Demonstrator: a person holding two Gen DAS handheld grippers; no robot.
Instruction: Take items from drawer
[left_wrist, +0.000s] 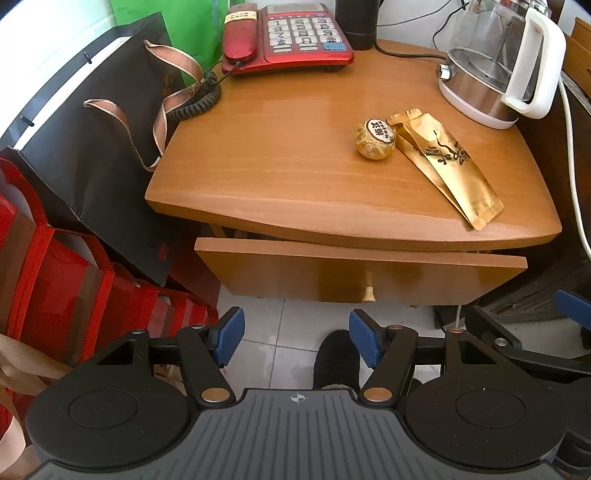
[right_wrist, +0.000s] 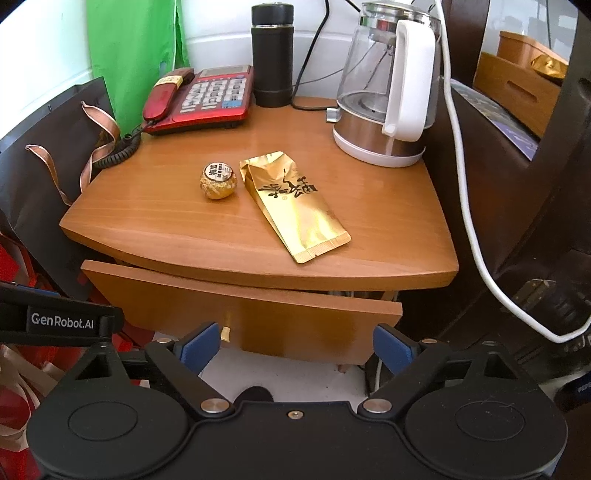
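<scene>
Both tongs, left (left_wrist: 296, 341) and right (right_wrist: 295, 349), hung spread and empty before the drawer (right_wrist: 236, 317), which stood slightly pulled out under the desk (right_wrist: 155, 214). On the desk lay a gold pouch (right_wrist: 295, 206), with a foil ball (right_wrist: 218, 181) just beside it at nine o'clock. Behind stood a phone (right_wrist: 207, 98) and a kettle (right_wrist: 388, 85).

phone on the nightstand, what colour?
Red telephone, with grey keys and one blue key. Left wrist view shows it best.

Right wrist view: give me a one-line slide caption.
Open right gripper faces the slightly open drawer; gold tea packet and foil ball lie on the nightstand.
</scene>
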